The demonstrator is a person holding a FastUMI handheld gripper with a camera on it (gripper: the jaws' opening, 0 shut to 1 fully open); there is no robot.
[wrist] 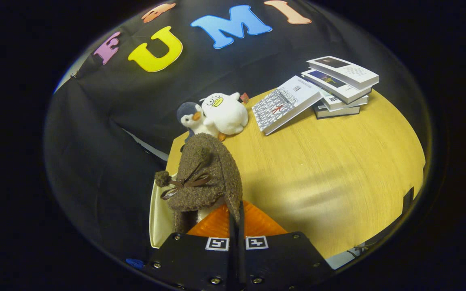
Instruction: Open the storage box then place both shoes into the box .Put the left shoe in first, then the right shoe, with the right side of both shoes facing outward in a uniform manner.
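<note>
A brown fuzzy shoe (206,173) with a small ribbon bow and pom-pom hangs toe-up right ahead of my fingers. My gripper (236,226) is shut on the shoe's rear edge, the two orange fingers (257,222) pressed together with the fabric pinched between them. Just left of the shoe and below it shows a cream-coloured panel (159,218), a part of the storage box; I cannot tell how far the box stands open. The shoe is lifted above the wooden table (330,169), near its left edge.
Two plush toys, a grey penguin (192,117) and a white duck (225,113), sit at the table's far side beyond the shoe. An open book (283,104) leans on a stack of books (342,87) further right.
</note>
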